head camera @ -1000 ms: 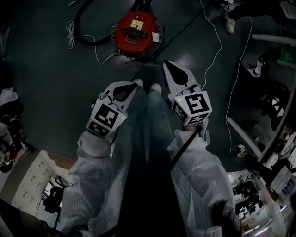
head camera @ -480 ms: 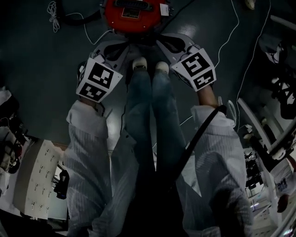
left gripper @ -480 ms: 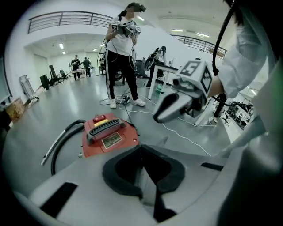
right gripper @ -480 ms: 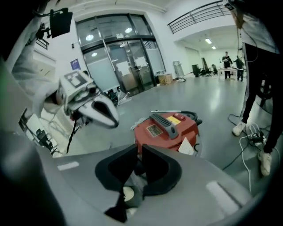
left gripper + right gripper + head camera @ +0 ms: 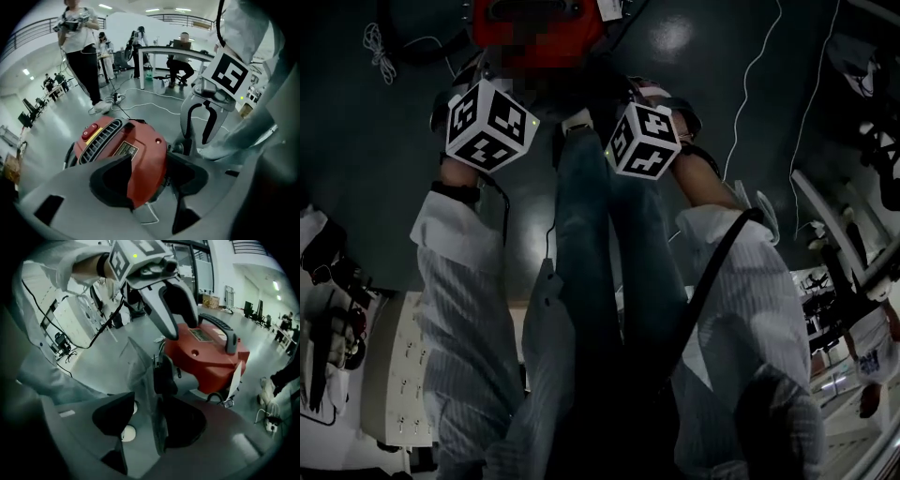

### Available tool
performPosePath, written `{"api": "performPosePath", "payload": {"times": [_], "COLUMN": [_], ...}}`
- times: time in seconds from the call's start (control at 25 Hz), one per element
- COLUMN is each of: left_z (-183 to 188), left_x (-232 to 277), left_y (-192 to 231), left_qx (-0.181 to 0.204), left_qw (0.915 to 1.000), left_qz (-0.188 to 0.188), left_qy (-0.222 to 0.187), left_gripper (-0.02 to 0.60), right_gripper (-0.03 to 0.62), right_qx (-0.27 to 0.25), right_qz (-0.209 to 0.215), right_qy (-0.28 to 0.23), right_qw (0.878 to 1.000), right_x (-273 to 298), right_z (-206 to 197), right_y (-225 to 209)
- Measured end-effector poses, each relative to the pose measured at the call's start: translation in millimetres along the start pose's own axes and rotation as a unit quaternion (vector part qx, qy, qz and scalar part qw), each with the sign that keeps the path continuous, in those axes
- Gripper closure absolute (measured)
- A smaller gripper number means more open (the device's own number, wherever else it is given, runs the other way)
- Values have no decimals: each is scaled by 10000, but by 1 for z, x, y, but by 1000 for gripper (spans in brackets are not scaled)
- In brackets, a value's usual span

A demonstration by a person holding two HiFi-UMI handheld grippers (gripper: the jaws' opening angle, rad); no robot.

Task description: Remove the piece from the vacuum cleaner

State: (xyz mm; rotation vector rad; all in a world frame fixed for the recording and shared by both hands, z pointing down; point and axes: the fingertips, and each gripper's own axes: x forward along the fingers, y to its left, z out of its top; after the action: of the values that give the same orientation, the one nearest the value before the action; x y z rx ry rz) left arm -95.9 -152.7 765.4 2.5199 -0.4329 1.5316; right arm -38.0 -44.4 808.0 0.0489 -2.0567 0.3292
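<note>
2 grippers at the vacuum cleaner
Jaws are opening: left gripper astride its red body, right gripper around a translucent piece.

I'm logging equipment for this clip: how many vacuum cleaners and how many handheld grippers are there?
Red vacuum cleaner: 1
Grippers: 2 (left gripper, jaws opening around it; right gripper, jaws opening, a translucent sheet between them)
Total: 3
</note>
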Motion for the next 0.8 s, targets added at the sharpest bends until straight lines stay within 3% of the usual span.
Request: {"api": "performPosePath", "payload": {"times": [0.2,0.36,0.4,0.44,0.8], "left_z": [0,-2,-2,-2,-3], "left_x": [14,15,15,15,17], "left_y": [-3,-3,-3,-3,-3], "left_qx": [324,81,85,88,10], "left_qw": [9994,9995,9995,9995,9996], "left_qz": [-100,-237,-242,-237,-225], "left_qy": [94,-168,-195,-201,-148], "left_gripper": [351,351,351,351,351], "right_gripper": [431,450,537,554,566], "right_qx": [15,57,-16,-100,-988], "right_qz": [-53,-231,-302,-346,-401], "right_qy": [382,742,802,837,766], "right_qw": [9993,9970,9963,9958,9913], "right_x": [30,41,42,42,43], "right_z": [-3,-9,-11,-12,-10], "right_y": [-1,-5,-6,-6,20]}}
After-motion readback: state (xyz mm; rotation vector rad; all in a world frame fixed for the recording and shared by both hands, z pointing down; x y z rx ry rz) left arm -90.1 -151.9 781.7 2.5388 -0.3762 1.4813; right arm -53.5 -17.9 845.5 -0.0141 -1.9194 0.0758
